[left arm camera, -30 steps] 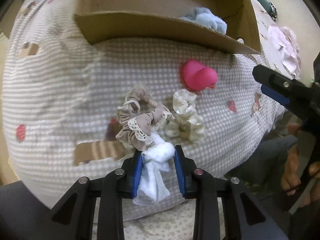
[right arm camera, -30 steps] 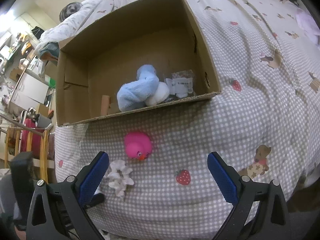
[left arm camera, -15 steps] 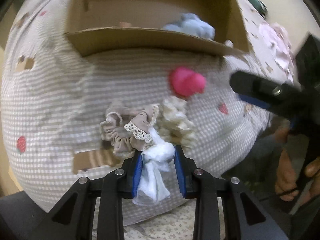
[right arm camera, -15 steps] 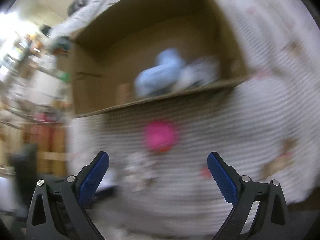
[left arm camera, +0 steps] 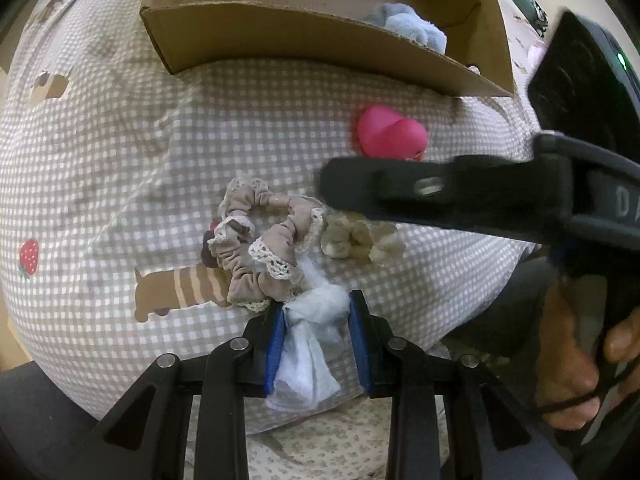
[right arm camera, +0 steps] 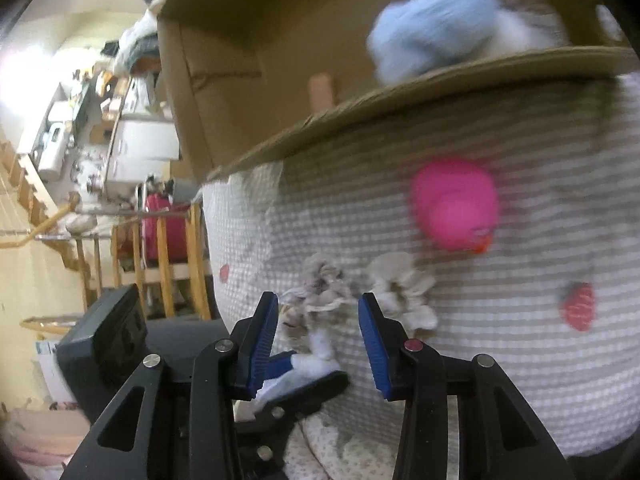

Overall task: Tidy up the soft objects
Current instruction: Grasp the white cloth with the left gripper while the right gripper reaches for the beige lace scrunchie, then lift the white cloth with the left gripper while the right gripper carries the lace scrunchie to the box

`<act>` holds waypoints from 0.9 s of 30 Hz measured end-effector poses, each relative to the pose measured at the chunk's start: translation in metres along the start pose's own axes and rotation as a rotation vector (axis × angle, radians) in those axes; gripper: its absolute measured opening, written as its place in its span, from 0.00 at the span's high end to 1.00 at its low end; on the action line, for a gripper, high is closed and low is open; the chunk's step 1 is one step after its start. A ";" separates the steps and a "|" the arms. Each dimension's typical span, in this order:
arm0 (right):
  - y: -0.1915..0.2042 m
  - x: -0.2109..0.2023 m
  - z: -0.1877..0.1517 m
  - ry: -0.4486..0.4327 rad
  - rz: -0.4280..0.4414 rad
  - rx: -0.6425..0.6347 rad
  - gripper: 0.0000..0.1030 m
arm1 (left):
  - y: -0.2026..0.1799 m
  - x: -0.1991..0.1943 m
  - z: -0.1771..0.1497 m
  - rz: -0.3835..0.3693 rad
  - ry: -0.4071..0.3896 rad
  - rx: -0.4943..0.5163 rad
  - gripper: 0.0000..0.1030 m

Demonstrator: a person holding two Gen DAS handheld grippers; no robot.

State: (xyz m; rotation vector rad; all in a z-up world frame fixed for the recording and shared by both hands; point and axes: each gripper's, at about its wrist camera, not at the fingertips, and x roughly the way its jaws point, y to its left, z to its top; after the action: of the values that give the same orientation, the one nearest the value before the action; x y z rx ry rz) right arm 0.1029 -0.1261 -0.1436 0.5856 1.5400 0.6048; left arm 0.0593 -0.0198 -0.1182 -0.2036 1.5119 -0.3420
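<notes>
While your left gripper [left arm camera: 316,334] sits at the bottom centre of the left wrist view, its blue pads are pressed onto a knotted white cloth [left arm camera: 310,344], which bunches between them and hangs limp below. Just above it lies a beige lace-trimmed scrunchie [left arm camera: 260,248], touching the cloth, with a cream scrunchie [left arm camera: 362,238] beside it to the right. A pink rubber duck [left arm camera: 390,132] rests higher up, below the cardboard box [left arm camera: 320,44], where a blue plush [left arm camera: 412,30] already lies.

In the right wrist view, your right gripper [right arm camera: 318,330] stands at lower centre. Its jaws have just been closing and are about half apart; the beige scrunchie [right arm camera: 320,284] shows in the gap, but the pads do not press on it. The cream scrunchie [right arm camera: 404,292] lies just right of the gap.

Judgement: these items are light, floppy and non-fragile. Take the beige scrunchie across its gathered band, not its lace edge, and expect it to drag on the white cloth.
</notes>
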 end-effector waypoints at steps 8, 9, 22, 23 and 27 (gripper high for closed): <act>0.012 0.036 0.008 0.054 -0.095 -0.050 0.73 | -0.004 0.012 0.004 0.017 0.006 -0.003 0.73; 0.014 0.035 0.008 0.050 -0.102 -0.063 0.84 | -0.004 0.012 0.004 0.017 0.007 -0.005 0.73; 0.030 -0.030 0.000 -0.154 -0.066 -0.153 0.94 | 0.009 0.002 0.009 0.081 -0.052 -0.005 0.73; 0.030 -0.039 -0.001 -0.181 -0.065 -0.159 0.94 | 0.010 0.000 0.010 0.098 -0.068 -0.005 0.73; 0.029 -0.065 -0.009 -0.246 -0.069 -0.171 0.94 | 0.008 -0.019 0.012 0.186 -0.160 0.008 0.73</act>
State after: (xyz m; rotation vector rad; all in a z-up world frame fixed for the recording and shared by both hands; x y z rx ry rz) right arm 0.0977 -0.1498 -0.0763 0.4567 1.2588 0.5826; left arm 0.0712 -0.0071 -0.1026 -0.0808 1.3587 -0.1793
